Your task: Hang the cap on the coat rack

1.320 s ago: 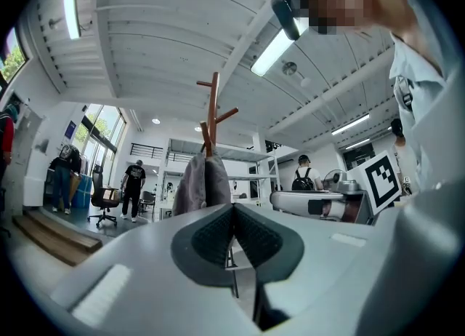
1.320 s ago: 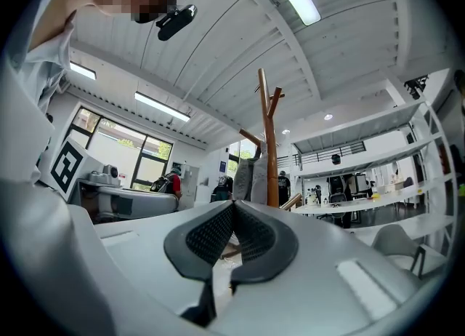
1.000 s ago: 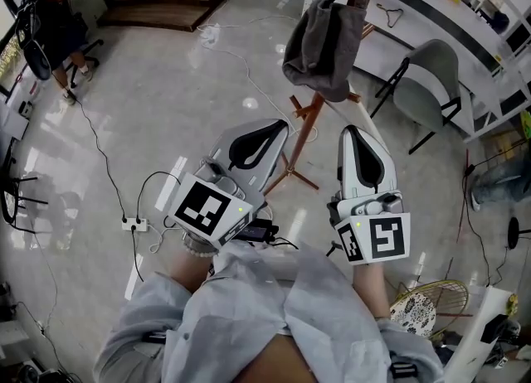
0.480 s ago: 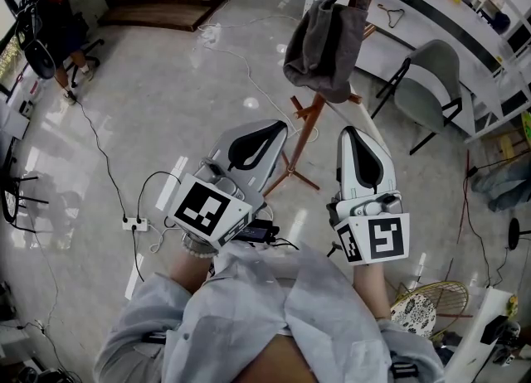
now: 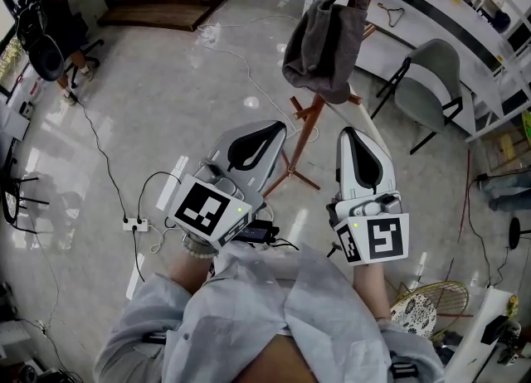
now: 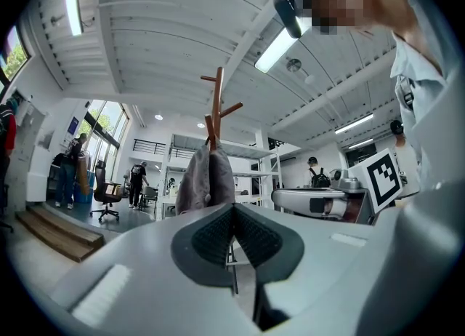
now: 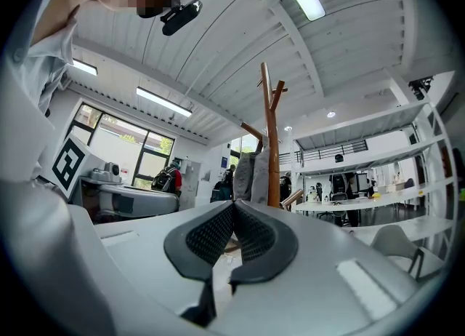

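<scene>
1. The cap (image 5: 323,41) hangs on the rack (image 5: 305,128). It is draped grey over an upper peg and sags against the pole.
2. The left gripper (image 5: 280,127) is held on the person's side of the rack, just left of the pole in the head view. It touches neither the pole nor the cap.
3. Its jaws are pressed fully together, the ribbed pads (image 6: 211,236) meet, and nothing is between them.
4. The right gripper (image 5: 353,133) is held just right of the pole, about as far from the rack as the left gripper, and also touches nothing.
5. Its jaws are likewise closed tight on nothing.
6. Both grippers point toward the rack. In each gripper view the pole and cap stand beyond the closed pads.
7. A grey chair (image 5: 431,75) stands right of the rack.
8. A power strip (image 5: 134,224) lies on the floor well left of the rack.
</scene>
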`<move>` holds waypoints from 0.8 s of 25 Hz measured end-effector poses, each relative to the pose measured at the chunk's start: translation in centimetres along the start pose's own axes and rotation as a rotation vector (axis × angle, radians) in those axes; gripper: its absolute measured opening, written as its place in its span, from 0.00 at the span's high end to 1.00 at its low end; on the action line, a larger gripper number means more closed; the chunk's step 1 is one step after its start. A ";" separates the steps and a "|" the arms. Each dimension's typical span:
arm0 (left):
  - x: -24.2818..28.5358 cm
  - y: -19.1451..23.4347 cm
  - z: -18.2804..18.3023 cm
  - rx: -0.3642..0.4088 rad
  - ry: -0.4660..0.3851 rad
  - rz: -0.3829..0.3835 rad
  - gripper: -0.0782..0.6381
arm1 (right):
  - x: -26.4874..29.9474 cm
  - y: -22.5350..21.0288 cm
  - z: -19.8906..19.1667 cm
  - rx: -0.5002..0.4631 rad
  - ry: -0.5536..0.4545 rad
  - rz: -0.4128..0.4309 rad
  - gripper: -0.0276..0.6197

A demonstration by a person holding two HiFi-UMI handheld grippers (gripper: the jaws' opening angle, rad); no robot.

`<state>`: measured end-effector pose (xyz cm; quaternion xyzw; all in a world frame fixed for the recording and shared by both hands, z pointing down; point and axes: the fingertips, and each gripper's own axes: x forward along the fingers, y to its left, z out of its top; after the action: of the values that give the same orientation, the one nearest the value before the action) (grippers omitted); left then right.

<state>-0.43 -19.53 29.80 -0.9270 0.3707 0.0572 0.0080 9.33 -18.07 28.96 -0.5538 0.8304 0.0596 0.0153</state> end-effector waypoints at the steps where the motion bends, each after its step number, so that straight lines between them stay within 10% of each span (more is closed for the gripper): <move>1: 0.0 0.0 0.0 -0.001 0.001 0.002 0.89 | 0.0 0.0 0.0 0.001 0.000 0.000 0.95; 20: 0.2 0.3 -0.3 -0.013 0.004 0.005 0.89 | 0.2 -0.1 -0.3 -0.004 0.005 0.006 0.95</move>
<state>-0.41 -19.89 30.04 -0.9262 0.3726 0.0578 0.0013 9.34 -18.35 29.24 -0.5516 0.8319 0.0597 0.0119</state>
